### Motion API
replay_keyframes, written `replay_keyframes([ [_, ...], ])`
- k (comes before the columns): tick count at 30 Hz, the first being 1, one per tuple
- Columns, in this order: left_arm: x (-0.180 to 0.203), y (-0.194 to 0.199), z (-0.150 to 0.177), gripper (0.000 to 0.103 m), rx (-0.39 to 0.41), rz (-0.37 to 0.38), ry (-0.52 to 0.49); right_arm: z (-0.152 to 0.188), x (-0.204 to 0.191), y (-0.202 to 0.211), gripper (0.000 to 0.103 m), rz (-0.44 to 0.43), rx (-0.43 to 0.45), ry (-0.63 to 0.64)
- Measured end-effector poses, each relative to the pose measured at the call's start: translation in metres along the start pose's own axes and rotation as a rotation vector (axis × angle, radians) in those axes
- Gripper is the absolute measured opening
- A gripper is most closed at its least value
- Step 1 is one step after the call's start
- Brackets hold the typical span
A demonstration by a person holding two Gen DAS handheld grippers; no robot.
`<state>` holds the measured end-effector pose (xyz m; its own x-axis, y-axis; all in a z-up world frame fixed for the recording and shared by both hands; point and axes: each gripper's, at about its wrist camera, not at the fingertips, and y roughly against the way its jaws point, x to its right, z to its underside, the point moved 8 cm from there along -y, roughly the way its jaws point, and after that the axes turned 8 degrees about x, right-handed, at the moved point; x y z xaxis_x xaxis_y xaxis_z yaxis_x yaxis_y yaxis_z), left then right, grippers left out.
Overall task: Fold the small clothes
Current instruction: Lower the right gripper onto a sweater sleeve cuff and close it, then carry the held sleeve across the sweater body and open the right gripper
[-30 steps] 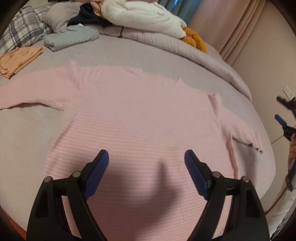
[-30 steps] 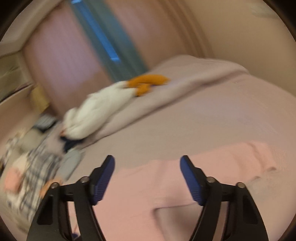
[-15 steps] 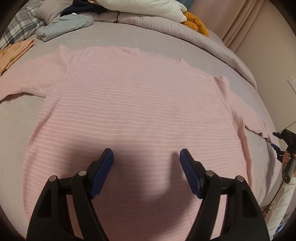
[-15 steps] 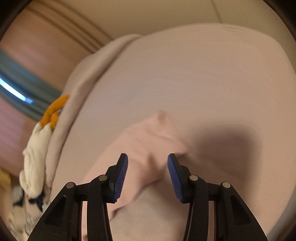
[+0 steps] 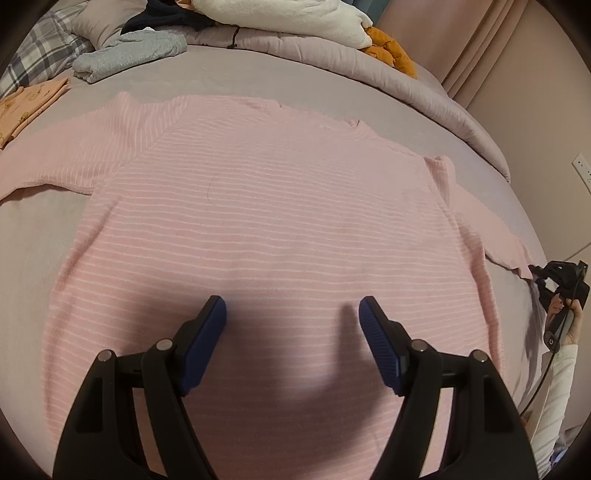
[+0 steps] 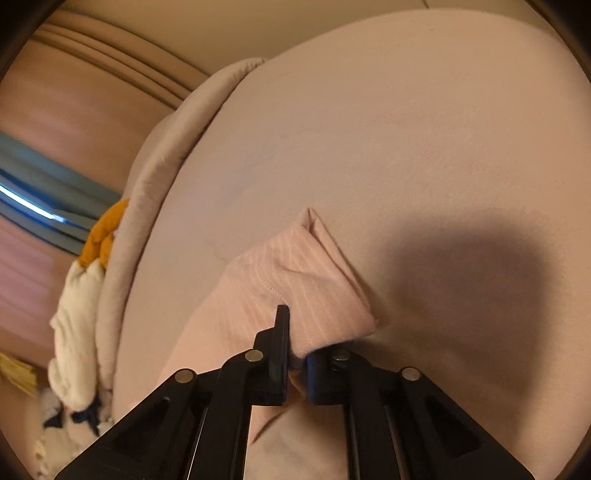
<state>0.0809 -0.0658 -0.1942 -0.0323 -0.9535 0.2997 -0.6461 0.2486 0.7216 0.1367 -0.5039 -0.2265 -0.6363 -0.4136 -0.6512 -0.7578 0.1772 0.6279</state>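
Observation:
A pink striped long-sleeved top (image 5: pixel 280 221) lies spread flat on the bed, both sleeves stretched out sideways. My left gripper (image 5: pixel 291 317) hovers open just above its lower body, nothing between the blue pads. In the right wrist view my right gripper (image 6: pixel 295 354) is shut on the cuff end of the pink sleeve (image 6: pixel 295 280), with the fabric bunched between the pads. The left wrist view shows that right gripper (image 5: pixel 543 277) at the sleeve's tip by the bed's right edge, held by a hand (image 5: pixel 561 317).
The bed's mauve sheet (image 5: pixel 44 236) runs to a rolled duvet (image 5: pixel 424 99) at the back. A grey folded garment (image 5: pixel 129 55), an orange one (image 5: pixel 26 107), a plaid pillow (image 5: pixel 40 55) and a white plush (image 5: pixel 280 14) lie at the back. A wall socket (image 5: pixel 581 166) is at right.
My right gripper swung down to the sleeve's cuff, rolled, and closed on it. The left gripper came slightly closer to the top's body and stayed open.

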Motion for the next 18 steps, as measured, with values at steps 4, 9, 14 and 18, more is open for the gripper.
replay_keyframes([
  [4,0.001,0.000,-0.001,0.074,-0.001,-0.002,0.002,-0.022,-0.001,0.030,0.007,0.022,0.148,0.033],
  [9,0.002,0.001,0.000,0.074,-0.001,-0.005,-0.003,-0.033,0.011,0.035,0.006,0.056,0.190,0.051],
  [14,0.003,0.009,-0.006,0.074,0.015,0.018,0.017,-0.036,-0.010,0.048,0.006,0.051,0.241,0.143],
  [18,0.003,0.023,-0.016,0.074,0.057,0.009,0.016,-0.032,-0.051,0.078,0.006,-0.036,0.306,0.257],
])
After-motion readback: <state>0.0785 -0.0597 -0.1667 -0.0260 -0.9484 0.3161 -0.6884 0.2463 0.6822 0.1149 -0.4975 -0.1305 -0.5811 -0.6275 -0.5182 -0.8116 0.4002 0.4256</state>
